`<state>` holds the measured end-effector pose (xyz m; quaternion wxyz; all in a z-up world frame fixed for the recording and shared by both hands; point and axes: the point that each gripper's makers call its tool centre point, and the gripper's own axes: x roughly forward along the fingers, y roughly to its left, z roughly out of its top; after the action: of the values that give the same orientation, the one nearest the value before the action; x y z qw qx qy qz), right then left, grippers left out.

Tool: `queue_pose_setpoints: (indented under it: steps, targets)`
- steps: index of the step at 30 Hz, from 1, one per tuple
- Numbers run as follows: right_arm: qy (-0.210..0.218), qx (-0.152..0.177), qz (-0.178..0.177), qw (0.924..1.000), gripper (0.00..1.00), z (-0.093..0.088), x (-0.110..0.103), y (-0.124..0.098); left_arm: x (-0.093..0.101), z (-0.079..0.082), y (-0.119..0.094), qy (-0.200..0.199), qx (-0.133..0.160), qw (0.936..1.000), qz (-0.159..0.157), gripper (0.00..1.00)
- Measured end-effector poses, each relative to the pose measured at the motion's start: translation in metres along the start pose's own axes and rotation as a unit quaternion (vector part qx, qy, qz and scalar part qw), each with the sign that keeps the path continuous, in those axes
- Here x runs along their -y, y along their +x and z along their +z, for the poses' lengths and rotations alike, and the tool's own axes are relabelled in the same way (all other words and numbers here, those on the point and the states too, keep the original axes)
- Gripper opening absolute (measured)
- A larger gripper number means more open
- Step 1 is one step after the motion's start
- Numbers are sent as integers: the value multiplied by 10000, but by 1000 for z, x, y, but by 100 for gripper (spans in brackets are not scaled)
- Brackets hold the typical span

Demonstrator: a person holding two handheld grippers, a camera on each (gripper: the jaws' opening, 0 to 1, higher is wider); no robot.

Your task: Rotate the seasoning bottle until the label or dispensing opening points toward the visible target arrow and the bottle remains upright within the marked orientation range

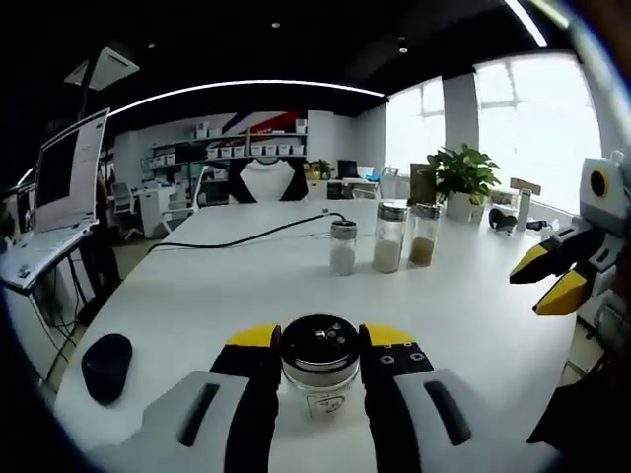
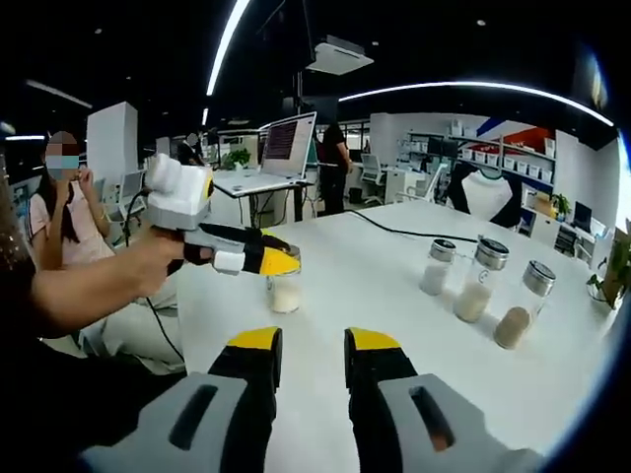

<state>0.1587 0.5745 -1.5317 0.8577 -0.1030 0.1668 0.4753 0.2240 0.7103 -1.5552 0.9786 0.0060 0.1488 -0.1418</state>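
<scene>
Left hand-held gripper is clamping the upright seasoning bottle dead ahead, twelve o'clock; right hand-held gripper is hanging part-open, holding nothing.

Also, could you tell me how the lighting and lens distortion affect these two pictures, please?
Left gripper view: the bright windows at right wash out, and the ceiling light strip bows with the fisheye; the clear glass seasoning bottle with a metal shaker lid between the jaws stays sharp. Right gripper view: dark ceiling, the white table evenly lit, its edges curved.

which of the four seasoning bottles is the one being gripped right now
The short bottle nearest the camera, clamped between the left gripper jaws. The other three bottles stand free in a row farther across the table.
</scene>
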Motion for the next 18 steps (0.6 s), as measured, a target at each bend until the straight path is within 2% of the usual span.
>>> queue_pose_setpoints:
  steps: [18]
  targets:
    - [38,42,0,10000,24,-1,-1,1,-1,-6,-4,-123,-80,9999,-83,33]
